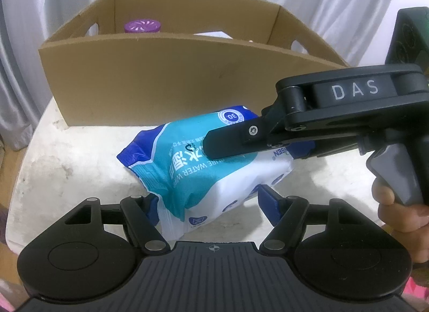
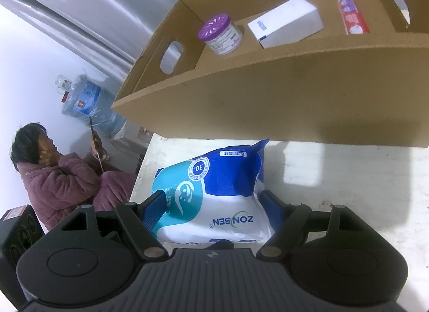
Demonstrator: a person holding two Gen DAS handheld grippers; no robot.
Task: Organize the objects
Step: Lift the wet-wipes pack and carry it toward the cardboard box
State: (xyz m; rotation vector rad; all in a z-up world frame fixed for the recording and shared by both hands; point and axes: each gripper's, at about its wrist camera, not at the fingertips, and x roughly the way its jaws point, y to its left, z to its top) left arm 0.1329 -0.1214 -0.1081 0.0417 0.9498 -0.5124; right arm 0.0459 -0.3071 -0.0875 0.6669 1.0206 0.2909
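Both claws clamped on the wipes pack (image 1: 193, 167) — left claw (image 1: 206, 202), right claw (image 2: 211, 204) — before the box (image 1: 171, 81).

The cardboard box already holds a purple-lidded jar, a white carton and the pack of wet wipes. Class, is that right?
Not quite. The right wrist view shows the cardboard box holding the purple-lidded jar, the white carton and a red-and-white tube. The pack of wet wipes lies outside the box, on the table in front of it.
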